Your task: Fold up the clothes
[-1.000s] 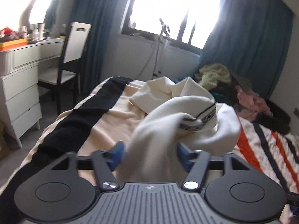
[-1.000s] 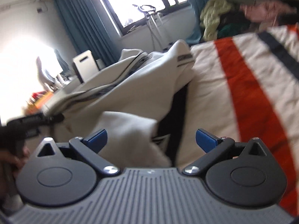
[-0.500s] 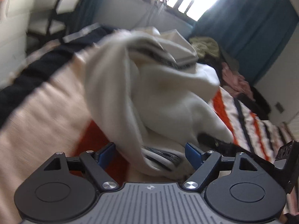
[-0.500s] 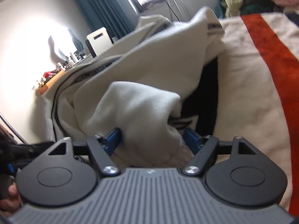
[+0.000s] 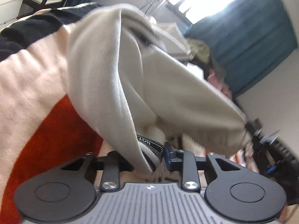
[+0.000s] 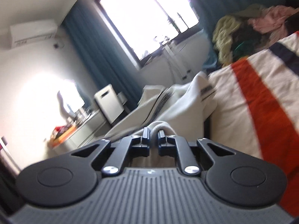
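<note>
Sweater (image 5: 115, 71) stretches between both grippers; left gripper (image 5: 149, 160) pinches its hem; right gripper (image 6: 153, 136) is squeezed tight on a fold

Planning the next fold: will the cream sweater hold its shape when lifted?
Probably not: the cream sweater drapes in loose folds between both grippers, so it looks floppy. Its thick ribbed knit suggests some weight, and it should grip rather than slip.

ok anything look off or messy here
The cream garment is bunched and twisted, not flat, with the left gripper and right gripper each pinching a fold. A heap of unfolded clothes sits at the far end of the striped bed.
</note>
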Motion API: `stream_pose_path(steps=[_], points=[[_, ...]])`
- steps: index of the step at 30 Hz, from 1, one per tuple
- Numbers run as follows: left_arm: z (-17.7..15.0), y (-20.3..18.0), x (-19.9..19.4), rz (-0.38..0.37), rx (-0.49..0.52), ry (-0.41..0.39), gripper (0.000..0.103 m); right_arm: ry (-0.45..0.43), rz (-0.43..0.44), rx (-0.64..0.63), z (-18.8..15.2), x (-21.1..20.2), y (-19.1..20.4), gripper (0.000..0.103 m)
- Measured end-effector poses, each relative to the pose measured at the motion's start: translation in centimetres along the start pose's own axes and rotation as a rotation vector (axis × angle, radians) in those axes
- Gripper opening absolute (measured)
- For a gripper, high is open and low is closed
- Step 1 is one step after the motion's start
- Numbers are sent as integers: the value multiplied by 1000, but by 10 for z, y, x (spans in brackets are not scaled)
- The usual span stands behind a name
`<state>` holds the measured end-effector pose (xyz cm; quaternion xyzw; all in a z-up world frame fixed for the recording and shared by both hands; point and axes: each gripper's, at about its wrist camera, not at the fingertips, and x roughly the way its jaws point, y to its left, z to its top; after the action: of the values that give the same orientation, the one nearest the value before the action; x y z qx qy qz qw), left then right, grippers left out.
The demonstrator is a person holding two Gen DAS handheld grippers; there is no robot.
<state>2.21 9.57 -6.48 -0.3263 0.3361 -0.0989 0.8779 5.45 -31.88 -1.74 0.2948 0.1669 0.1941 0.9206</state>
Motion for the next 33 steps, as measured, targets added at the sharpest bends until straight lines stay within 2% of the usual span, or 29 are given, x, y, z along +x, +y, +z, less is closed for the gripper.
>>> stream_pose_path(steps=[6, 8, 10, 11, 12, 15, 17, 19, 20, 22, 23, 25, 26, 28, 30, 33], points=[[28, 14, -66, -163, -57, -214, 16, -140, -79, 133, 27, -23, -30, 9], [44, 20, -75, -194, -79, -248, 16, -178, -108, 182, 35, -29, -41, 7], [58, 25, -66, -219, -103, -216, 16, -164, -113, 241, 40, -28, -55, 6], [62, 30, -57, -202, -101, -182, 16, -136, -130, 247, 39, -23, -58, 6], [64, 33, -48, -161, -92, -141, 16, -107, -152, 248, 38, -18, -61, 6], [62, 47, -18, -11, -71, -5, 16, 78, -279, 171, 22, 2, -60, 7], [57, 56, -4, 55, -59, 83, 17, 179, -340, 137, 13, 12, -60, 8], [54, 56, -1, 82, -30, 116, 19, 247, -367, 130, 4, 15, -62, 10], [52, 53, -6, 86, -9, 111, 24, 281, -380, 127, -1, 16, -63, 10], [49, 48, -15, 95, 17, 100, 28, 284, -371, 138, 4, 5, -60, 12], [47, 44, -21, 111, 24, 92, 35, 283, -366, 144, 7, 0, -58, 14], [43, 37, -34, 147, 33, 78, 46, 263, -363, 139, 13, -16, -55, 37], [41, 33, -40, 173, 31, 70, 54, 245, -357, 135, 15, -24, -54, 44], [41, 24, -49, 213, 65, 41, 60, 210, -351, 134, 18, -38, -50, 74], [37, 6, -59, 267, 159, -17, 75, 189, -354, 126, 19, -48, -47, 78], [17, -26, -66, 308, 370, -68, 86, 201, -362, 97, 15, -52, -40, 78]])
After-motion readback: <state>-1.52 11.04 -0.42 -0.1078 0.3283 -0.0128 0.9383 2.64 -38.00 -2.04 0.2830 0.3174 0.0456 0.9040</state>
